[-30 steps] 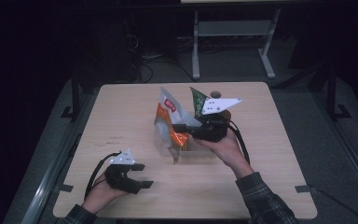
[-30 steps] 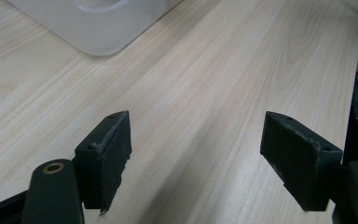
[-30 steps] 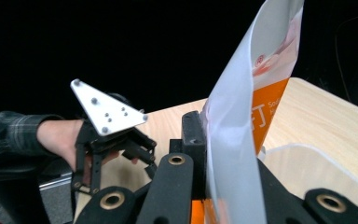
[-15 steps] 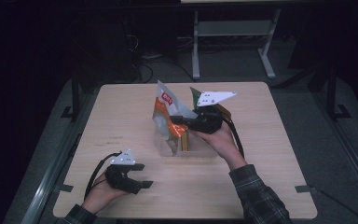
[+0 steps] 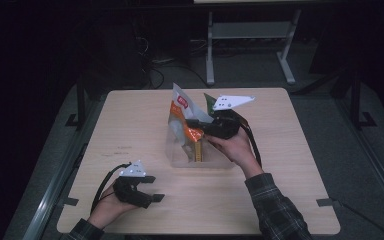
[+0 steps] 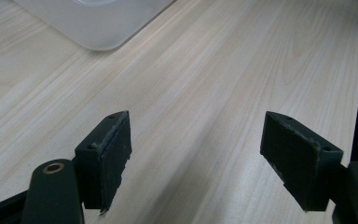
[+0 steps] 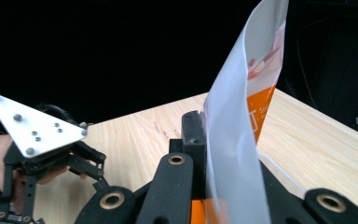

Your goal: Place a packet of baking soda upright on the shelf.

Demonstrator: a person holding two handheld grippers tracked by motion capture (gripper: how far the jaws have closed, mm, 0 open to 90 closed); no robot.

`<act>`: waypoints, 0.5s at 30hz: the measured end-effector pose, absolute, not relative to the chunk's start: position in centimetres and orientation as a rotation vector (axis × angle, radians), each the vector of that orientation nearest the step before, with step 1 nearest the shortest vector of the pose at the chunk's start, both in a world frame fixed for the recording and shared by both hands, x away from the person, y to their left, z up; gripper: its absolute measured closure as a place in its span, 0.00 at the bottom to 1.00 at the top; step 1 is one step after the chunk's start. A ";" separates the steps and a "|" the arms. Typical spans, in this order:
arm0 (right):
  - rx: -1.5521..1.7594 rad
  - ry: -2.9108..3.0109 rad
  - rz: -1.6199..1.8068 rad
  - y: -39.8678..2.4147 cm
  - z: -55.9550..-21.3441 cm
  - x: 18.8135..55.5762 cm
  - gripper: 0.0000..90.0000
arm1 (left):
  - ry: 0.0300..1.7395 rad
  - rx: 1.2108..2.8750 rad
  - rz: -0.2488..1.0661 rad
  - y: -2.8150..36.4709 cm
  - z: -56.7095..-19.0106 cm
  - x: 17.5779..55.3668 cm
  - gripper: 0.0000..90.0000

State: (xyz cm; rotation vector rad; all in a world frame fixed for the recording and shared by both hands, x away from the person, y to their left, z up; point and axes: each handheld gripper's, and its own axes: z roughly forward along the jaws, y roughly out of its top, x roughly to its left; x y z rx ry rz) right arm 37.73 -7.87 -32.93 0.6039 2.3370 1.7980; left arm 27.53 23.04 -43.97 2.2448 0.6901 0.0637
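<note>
A white and orange snack bag (image 5: 179, 111) stands up out of a clear plastic bin (image 5: 176, 156) at the middle of the table. My right gripper (image 5: 196, 125) is shut on the bag's edge from the right; in the right gripper view the bag (image 7: 240, 126) is pinched between the jaws of the right gripper (image 7: 206, 135). A dark green bag (image 5: 210, 102) leans behind it, and an orange packet (image 5: 196, 146) sits in the bin. My left gripper (image 5: 155, 189) rests near the front left of the table, open, and the left gripper (image 6: 196, 140) has only bare wood between its pads.
The wooden table (image 5: 290, 165) has free room to the right and left of the bin. A corner of the bin (image 6: 98, 28) lies ahead of the left gripper. A metal frame (image 5: 250, 35) stands on the dark floor behind the table.
My right gripper has moved a little to the left with the snack bag held in it. The left gripper has kept still.
</note>
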 end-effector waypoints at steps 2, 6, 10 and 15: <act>0.613 2.337 1.786 -7.9 -33.1 37.8 1.00 | 0.688 2.250 0.057 23.0 -44.0 27.5 0.27; 0.623 2.345 1.764 -7.8 -33.5 38.0 1.00 | 0.681 2.253 0.055 22.8 -44.1 27.5 0.27; 0.634 2.352 1.744 -7.6 -34.0 38.3 1.00 | 0.680 2.257 0.052 22.8 -44.1 27.5 0.27; 0.638 2.360 1.732 -7.6 -34.3 38.4 1.00 | 0.679 2.257 0.051 22.8 -44.1 27.4 0.27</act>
